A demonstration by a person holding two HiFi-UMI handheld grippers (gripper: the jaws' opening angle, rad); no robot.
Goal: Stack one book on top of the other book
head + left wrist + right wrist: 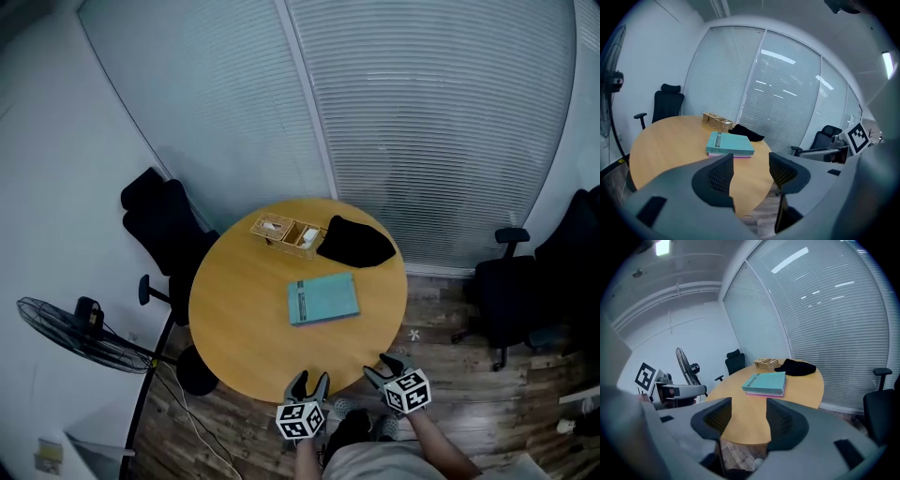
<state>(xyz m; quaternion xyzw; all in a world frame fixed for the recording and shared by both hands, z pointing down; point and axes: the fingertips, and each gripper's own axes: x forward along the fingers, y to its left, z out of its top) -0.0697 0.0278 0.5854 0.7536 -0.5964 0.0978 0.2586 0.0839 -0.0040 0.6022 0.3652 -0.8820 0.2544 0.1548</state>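
Observation:
A teal book (323, 298) lies on top of a pink-edged book in the middle of the round wooden table (244, 337). The left gripper view shows the teal book (729, 144) with the pink book (740, 156) peeking out beneath it; the right gripper view shows the same stack (766, 382). My left gripper (310, 383) and right gripper (382, 364) hover at the table's near edge, well short of the books. Both stand open with nothing between their jaws, as seen for the left gripper (749, 174) and the right gripper (746, 417).
A wicker tray (286, 234) and a black cloth (354, 244) sit at the table's far side. Black office chairs stand at the left (164, 220) and right (516, 291). A floor fan (75, 333) is at the left. Blinds cover the glass wall behind.

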